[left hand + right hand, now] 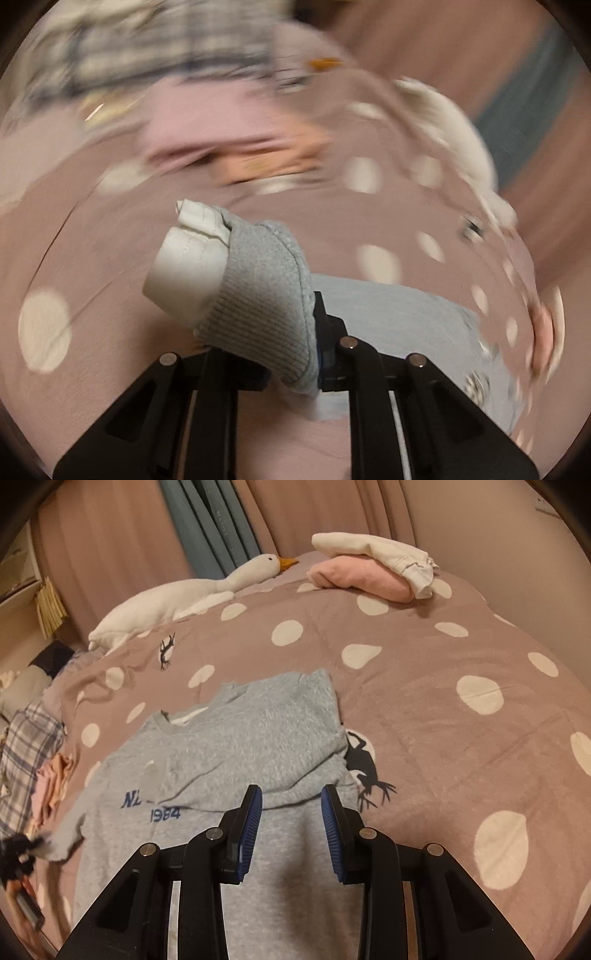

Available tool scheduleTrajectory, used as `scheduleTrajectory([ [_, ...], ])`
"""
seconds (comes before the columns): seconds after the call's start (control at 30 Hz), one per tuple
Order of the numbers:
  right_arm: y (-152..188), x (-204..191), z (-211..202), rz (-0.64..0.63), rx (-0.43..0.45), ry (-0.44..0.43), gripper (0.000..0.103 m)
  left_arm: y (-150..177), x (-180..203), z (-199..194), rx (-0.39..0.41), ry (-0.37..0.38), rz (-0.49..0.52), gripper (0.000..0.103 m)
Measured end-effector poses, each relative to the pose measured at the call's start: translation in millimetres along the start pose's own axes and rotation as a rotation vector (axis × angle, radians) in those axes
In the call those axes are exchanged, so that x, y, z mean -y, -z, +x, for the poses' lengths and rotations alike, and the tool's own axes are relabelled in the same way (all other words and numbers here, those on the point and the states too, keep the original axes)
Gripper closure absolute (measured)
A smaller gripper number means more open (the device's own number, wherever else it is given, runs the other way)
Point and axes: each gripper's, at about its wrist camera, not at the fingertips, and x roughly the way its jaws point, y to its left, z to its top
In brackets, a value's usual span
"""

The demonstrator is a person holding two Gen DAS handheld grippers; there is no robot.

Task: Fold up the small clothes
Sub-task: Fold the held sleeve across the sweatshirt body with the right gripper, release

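A grey sweatshirt [236,738] with blue print "1984" lies flat on the dotted bed cover [424,709], one sleeve folded across its chest. My right gripper [291,801] hovers over the shirt's lower half, open, with nothing between its blue pads [255,819]. My left gripper [284,332] is shut on the shirt's other sleeve cuff [258,280], grey rib with a white inner layer [184,266] sticking out, lifted off the cover. The right wrist view catches that left gripper [14,849] as a blur at the far left, at the sleeve's end.
A white goose plush [177,598] lies along the bed's far left side. Folded pink and cream clothes [369,572] are stacked at the far end. A plaid garment [26,746] and pink clothes [51,782] are heaped at the left. Curtains [207,524] hang behind.
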Motion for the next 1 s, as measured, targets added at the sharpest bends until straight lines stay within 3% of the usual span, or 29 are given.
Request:
scheduleTrajectory([
  [0.17,10,8,7,0.064,-0.052,-0.047,0.070,19,91,-7,-0.012,0.157,0.214,0.087],
  [0.33,21,7,13,0.069,-0.086,-0.060,0.070,67,162,8,-0.122,0.242,0.374,0.084],
  [0.37,23,6,14,0.064,-0.094,-0.060,0.070,77,170,13,-0.146,0.250,0.392,0.079],
  [0.43,26,5,15,0.056,-0.108,-0.057,0.070,99,185,24,-0.215,0.279,0.432,0.035],
  [0.5,28,4,16,0.052,-0.127,-0.067,0.067,113,194,27,-0.247,0.301,0.458,0.023],
  [0.6,31,2,15,0.049,-0.144,-0.088,0.058,119,193,29,-0.276,0.320,0.493,0.021],
  [0.73,33,-9,15,0.030,-0.166,-0.127,0.057,117,173,17,-0.285,0.344,0.455,0.017],
  [1.0,26,-76,52,-0.045,-0.311,-0.341,0.057,123,92,-16,-0.255,0.285,0.311,0.014],
])
